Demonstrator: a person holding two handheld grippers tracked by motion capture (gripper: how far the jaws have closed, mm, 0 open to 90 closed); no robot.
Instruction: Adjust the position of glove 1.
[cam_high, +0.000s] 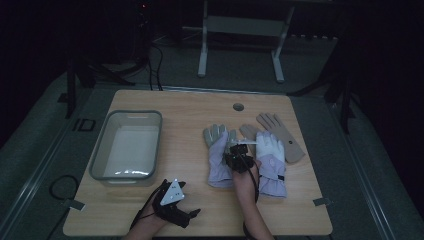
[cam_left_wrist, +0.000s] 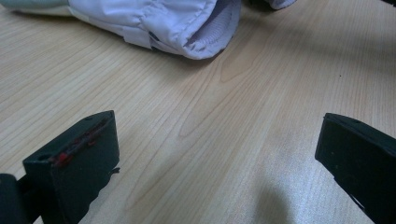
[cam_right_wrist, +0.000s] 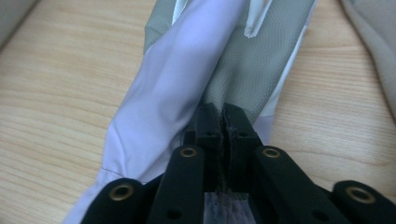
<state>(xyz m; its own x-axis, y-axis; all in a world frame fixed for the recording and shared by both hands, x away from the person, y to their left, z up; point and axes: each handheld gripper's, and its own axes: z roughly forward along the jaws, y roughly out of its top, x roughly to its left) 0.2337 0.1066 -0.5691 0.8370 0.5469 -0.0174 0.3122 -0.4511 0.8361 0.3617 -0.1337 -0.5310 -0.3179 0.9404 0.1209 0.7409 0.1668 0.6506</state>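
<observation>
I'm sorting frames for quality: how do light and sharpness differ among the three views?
High view: dim, dark surroundings, glare in the grey bin. Left gripper view: bright, wooden table sharp, a soft shadow between the jaws. Right gripper view: evenly lit, lilac glove slightly soft up close.

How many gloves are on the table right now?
4. Two lilac ski gloves lie mid-table: the left one pinched in the right hand-held gripper, the right one beside it. Two tan gloves lie behind, partly covered; more could be hidden.
</observation>
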